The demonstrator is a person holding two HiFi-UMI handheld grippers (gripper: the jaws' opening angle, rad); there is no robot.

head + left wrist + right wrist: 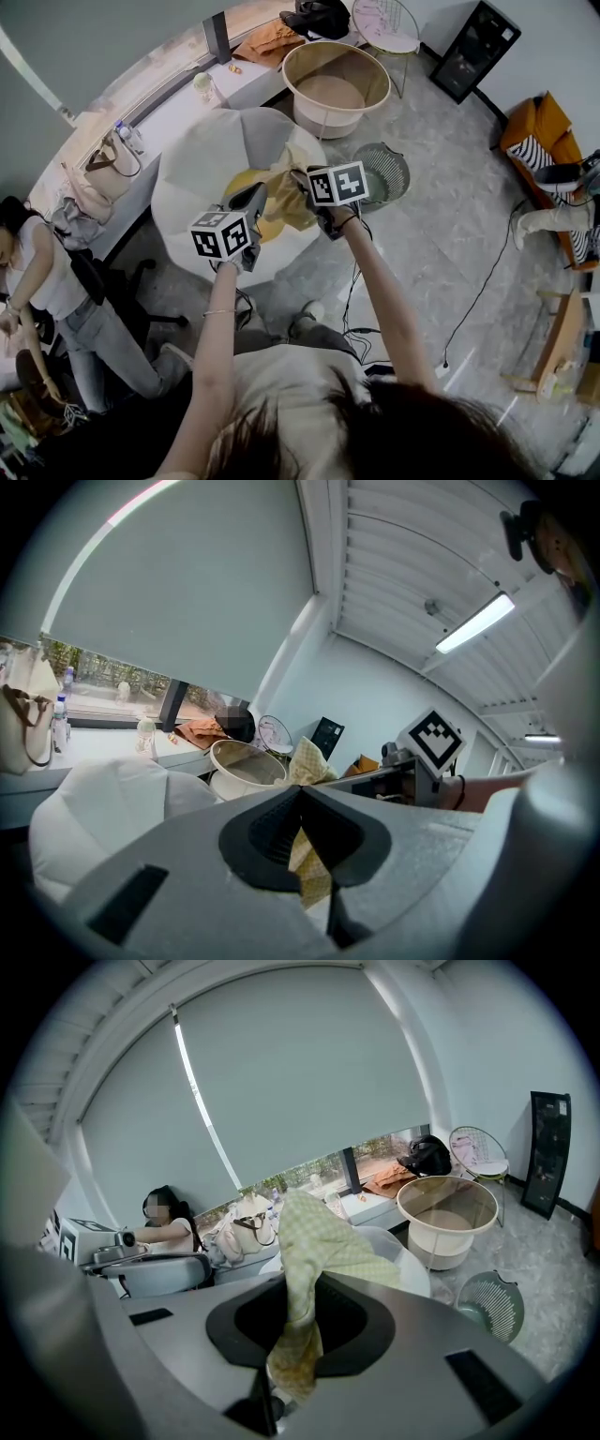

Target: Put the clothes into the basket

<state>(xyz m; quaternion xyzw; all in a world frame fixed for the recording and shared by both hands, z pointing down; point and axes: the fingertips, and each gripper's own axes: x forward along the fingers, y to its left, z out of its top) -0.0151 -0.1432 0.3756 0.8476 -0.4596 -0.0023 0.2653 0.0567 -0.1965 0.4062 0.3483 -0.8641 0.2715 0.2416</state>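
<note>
Head view downward; others outward (shared basket (319, 120))

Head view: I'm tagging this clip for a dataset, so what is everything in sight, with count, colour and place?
checked garment: one, pale yellow, held over the beanbag between both grippers.
beanbag: one, white, centre, under the checked garment.
basket: one, cream, round, on the floor beyond the beanbag.
round grille: one, grey-green, on the floor right of the beanbag.
wire chair: one, white, top, behind the basket.
orange cloth: one, on the window ledge, top.
handbag: one, beige, on the ledge at left.
other person: one, white top, far left.
left gripper: one, grey, shut on the checked garment.
right gripper: one, grey, shut on the checked garment.
</note>
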